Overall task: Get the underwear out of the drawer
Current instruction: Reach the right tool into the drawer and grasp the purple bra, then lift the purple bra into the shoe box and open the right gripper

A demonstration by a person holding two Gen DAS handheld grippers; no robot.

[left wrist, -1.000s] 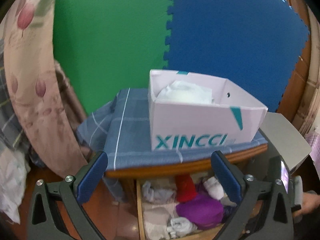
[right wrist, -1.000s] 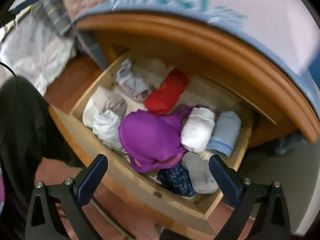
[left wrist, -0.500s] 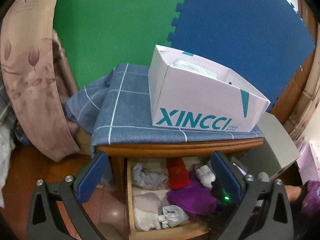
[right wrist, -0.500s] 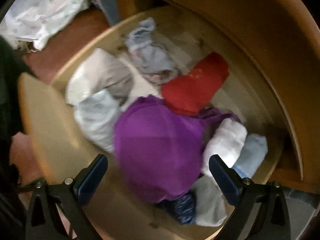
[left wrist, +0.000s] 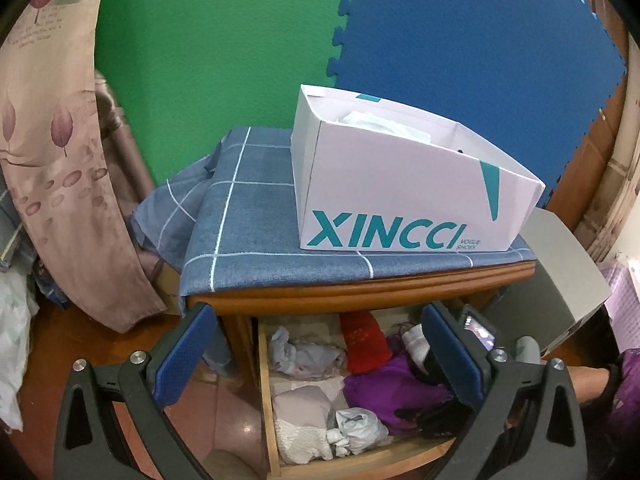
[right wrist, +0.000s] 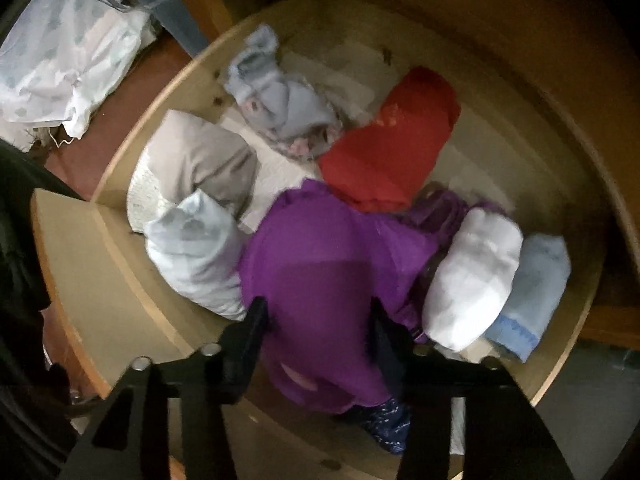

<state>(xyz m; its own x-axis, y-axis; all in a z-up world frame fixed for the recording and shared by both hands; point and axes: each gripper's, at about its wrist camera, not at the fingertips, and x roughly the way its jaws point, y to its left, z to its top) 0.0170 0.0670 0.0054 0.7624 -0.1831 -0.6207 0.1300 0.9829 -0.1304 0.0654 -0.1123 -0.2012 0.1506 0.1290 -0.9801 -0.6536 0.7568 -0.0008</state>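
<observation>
The open wooden drawer (right wrist: 120,280) holds several rolled pieces of underwear. My right gripper (right wrist: 320,320) is down in the drawer, its fingers on either side of the purple underwear (right wrist: 320,256), pressing into its folds. A red piece (right wrist: 392,140), a white roll (right wrist: 472,280) and a light blue roll (right wrist: 536,280) lie around it. In the left wrist view the drawer (left wrist: 272,400) shows below the cabinet top, with the purple underwear (left wrist: 384,388) and the right gripper's body (left wrist: 476,332) over it. My left gripper (left wrist: 320,352) is open and empty, held in front of the cabinet.
A white XINCCI shoe box (left wrist: 400,200) stands on a blue checked cloth (left wrist: 248,216) on the cabinet top. A pink curtain (left wrist: 60,160) hangs at the left. A grey box (left wrist: 560,272) stands to the right. A white bag (right wrist: 64,52) lies on the floor.
My right gripper has gone down into the drawer and narrowed its fingers around the purple underwear. My left gripper has drawn back and risen, so more of the cabinet top shows.
</observation>
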